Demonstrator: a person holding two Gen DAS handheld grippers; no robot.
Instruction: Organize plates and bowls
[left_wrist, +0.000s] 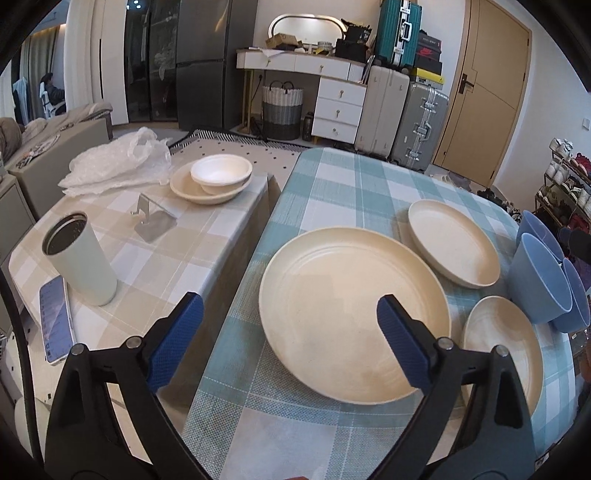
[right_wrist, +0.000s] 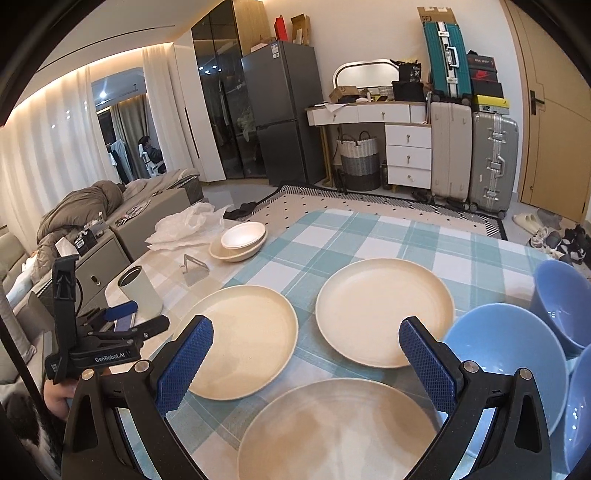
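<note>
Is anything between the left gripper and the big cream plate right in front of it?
Nothing visible. The left gripper is open and empty, its jaws standing either side of the big plate's near-left rim, with only checked tablecloth around it. The two smaller plates and the blue bowls sit off to the right.

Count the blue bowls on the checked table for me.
3, all at the table's right edge: the near-left bowl, one behind it, and one at the frame's right edge, partly cut off; more may be hidden.
</note>
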